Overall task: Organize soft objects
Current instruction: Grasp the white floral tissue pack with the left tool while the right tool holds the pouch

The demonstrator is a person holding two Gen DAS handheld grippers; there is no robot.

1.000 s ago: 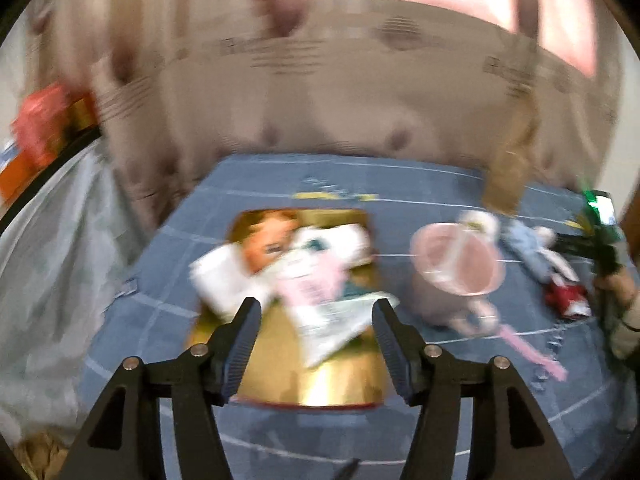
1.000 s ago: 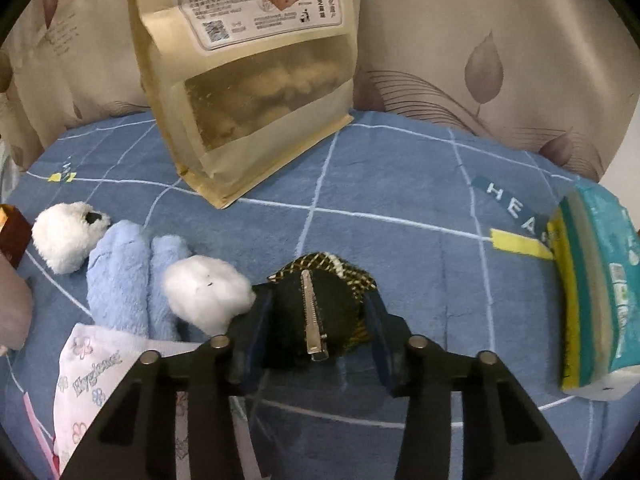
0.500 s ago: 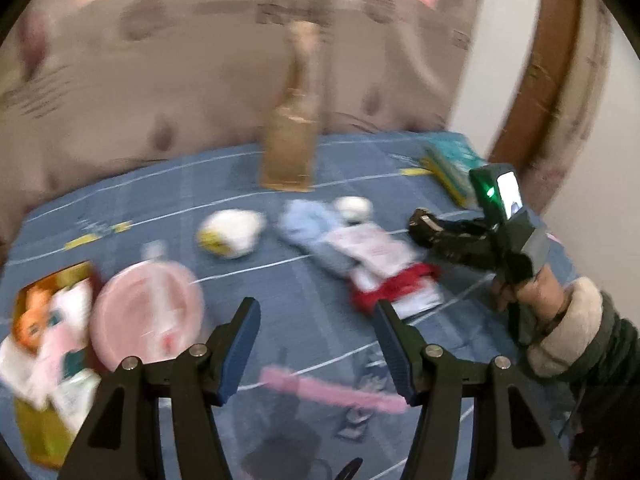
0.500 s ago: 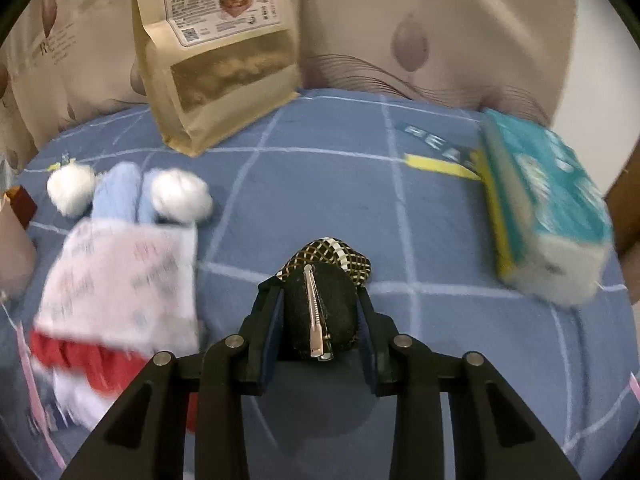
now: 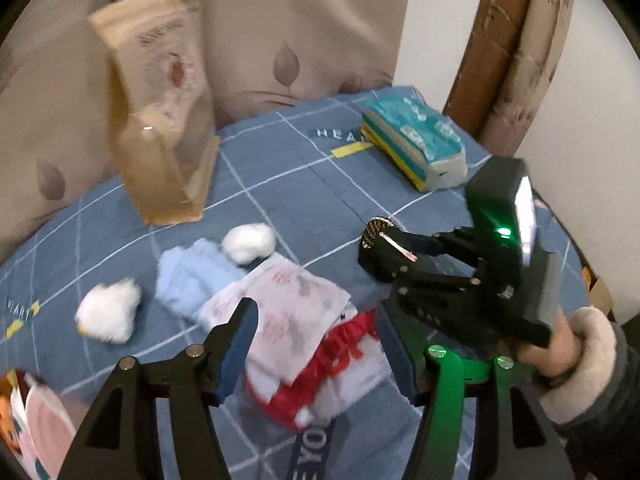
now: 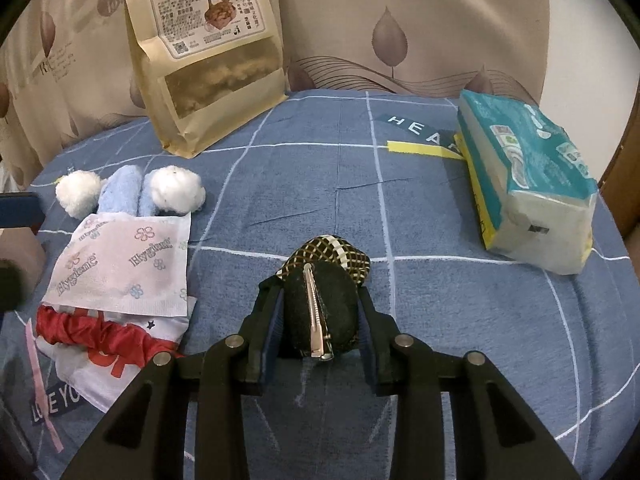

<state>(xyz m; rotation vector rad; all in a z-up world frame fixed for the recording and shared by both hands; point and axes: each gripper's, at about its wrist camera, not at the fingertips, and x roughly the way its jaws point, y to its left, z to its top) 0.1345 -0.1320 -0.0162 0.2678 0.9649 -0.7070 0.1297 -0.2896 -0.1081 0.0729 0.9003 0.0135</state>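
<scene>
- Right now we hold a dark hair clip (image 6: 320, 312) with a checkered bow in the right gripper (image 6: 320, 312); its jaws are clenched on the clip's two sides, metal clasp facing up, above the blue checked cloth (image 6: 440, 208).
- Our left gripper (image 5: 320, 344) has its jaws released and opening, with nothing pressed between them; beneath the gap lies a red-and-white garment (image 5: 332, 364) under a printed tissue packet (image 5: 288, 300).
- From the left wrist we see the right gripper from the side, with our sleeved hand (image 5: 568, 344) on its handle; the right wrist view does not show that.
- Around it: a light blue plush (image 6: 124, 192) with white pom-poms, a kraft snack bag (image 6: 208, 52) standing at the curtain, and a teal tissue pack (image 6: 524, 176) well apart to the right.
</scene>
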